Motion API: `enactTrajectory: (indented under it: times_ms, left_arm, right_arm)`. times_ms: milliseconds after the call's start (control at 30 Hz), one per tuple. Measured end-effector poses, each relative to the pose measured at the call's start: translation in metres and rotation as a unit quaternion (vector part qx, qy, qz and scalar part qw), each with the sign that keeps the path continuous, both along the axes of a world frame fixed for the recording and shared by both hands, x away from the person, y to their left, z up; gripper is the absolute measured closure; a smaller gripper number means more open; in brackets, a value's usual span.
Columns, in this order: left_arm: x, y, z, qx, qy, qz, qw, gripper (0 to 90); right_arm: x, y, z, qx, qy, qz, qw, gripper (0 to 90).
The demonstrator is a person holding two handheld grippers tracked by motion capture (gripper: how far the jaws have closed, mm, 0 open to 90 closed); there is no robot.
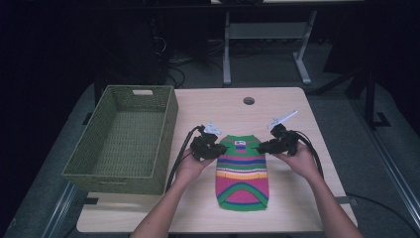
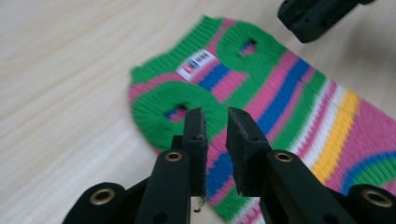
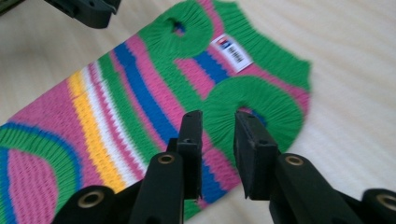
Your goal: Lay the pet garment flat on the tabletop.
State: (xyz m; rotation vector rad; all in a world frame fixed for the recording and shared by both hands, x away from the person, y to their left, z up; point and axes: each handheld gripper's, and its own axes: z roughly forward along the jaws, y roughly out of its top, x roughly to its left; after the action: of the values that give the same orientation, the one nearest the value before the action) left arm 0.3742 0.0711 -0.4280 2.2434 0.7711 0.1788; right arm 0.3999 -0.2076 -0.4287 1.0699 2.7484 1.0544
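A small knitted sweater (image 1: 241, 171) with green, pink, blue, yellow and white stripes lies flat on the wooden table (image 1: 208, 106), neck end away from the person. My left gripper (image 1: 213, 148) sits at its upper left corner. In the left gripper view, the left gripper (image 2: 215, 114) stands open by a narrow gap just above the green armhole ring (image 2: 159, 107), holding nothing. My right gripper (image 1: 263, 146) is at the upper right corner. Seen in the right gripper view, the right gripper (image 3: 218, 116) is open over the other green ring (image 3: 266, 100). A white label (image 2: 198, 63) marks the neck.
A green woven basket (image 1: 168, 119) stands on the table's left side, beside the left hand. A round cable hole (image 1: 248, 100) is in the far middle of the table. Bare tabletop lies to the right and in front of the sweater. Table legs and cables sit on the floor beyond.
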Motion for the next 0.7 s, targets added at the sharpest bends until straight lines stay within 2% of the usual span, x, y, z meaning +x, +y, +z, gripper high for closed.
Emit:
enactTrajectory:
  times_ms: [133,300,367,400,433,700]
  left_arm:
    - [-0.010,-0.005,-0.003,0.017,0.004,-0.020,0.9996,78.0]
    - [-0.020,-0.006,-0.007,0.016,0.019,-0.039,0.9989,81.7]
    - [-0.025,-0.006,-0.007,0.029,0.020,-0.050,0.9981,84.6]
    - [-0.026,-0.006,-0.008,0.026,0.022,-0.053,0.9980,85.4]
    - [-0.029,-0.007,-0.008,0.023,0.024,-0.054,0.9980,87.3]
    - [-0.040,-0.007,-0.010,0.047,0.034,-0.076,0.9955,89.1]
  right_arm:
    - [-0.012,0.004,-0.006,-0.003,0.005,0.015,0.9999,75.4]
    - [-0.028,0.006,-0.008,0.000,0.007,0.028,0.9996,81.7]
    - [-0.034,0.007,-0.008,-0.005,0.003,0.032,0.9995,83.4]
    - [-0.037,0.007,-0.009,-0.005,0.002,0.035,0.9994,84.2]
    - [-0.040,0.007,-0.009,-0.005,0.002,0.037,0.9993,84.3]
    - [-0.058,0.006,-0.013,-0.010,0.003,0.047,0.9988,84.9]
